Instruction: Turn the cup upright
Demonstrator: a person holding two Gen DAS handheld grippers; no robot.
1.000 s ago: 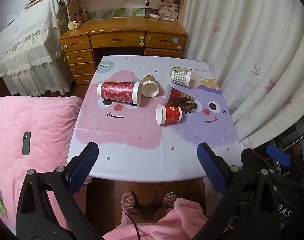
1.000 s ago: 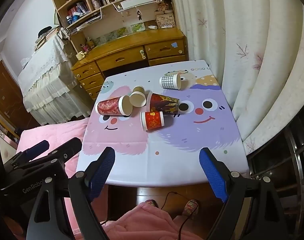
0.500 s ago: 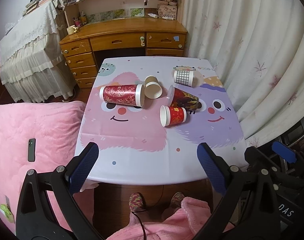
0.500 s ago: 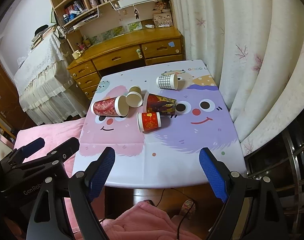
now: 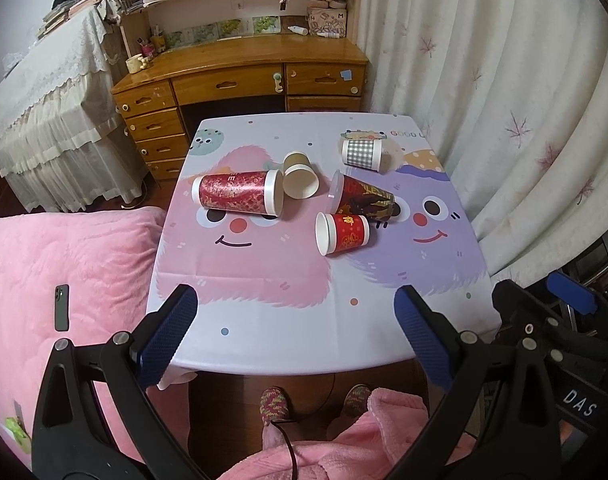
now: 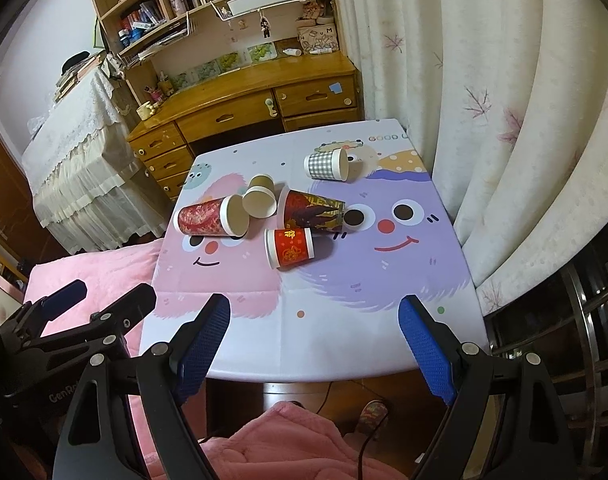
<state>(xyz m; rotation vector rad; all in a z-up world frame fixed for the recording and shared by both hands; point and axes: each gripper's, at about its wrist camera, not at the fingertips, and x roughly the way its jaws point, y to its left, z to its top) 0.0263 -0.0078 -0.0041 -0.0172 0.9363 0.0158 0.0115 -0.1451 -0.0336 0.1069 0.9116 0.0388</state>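
Observation:
Several paper cups lie on their sides on a small table (image 5: 263, 320) with a cartoon cloth. A small red cup (image 5: 342, 233) (image 6: 289, 247) lies nearest. Behind it lies a dark red cup (image 5: 364, 199) (image 6: 312, 210). A tall red patterned cup (image 5: 237, 198) (image 6: 211, 221) lies at the left, a brown cup (image 5: 299, 181) (image 6: 259, 200) beside it, and a grey checked cup (image 5: 362, 154) (image 6: 327, 165) at the far right. My left gripper (image 5: 295, 328) and right gripper (image 6: 316, 336) are both open and empty, held above the table's near edge.
A pink blanket (image 5: 63, 272) with a dark phone (image 5: 61, 307) lies left of the table. A wooden desk (image 5: 239, 76) stands behind it. White curtains (image 5: 504, 100) hang at the right. Slippered feet (image 5: 275, 404) show under the table.
Both grippers have moved forward toward the table, so the cups look nearer and larger. The cups have not moved. Both grippers stay open.

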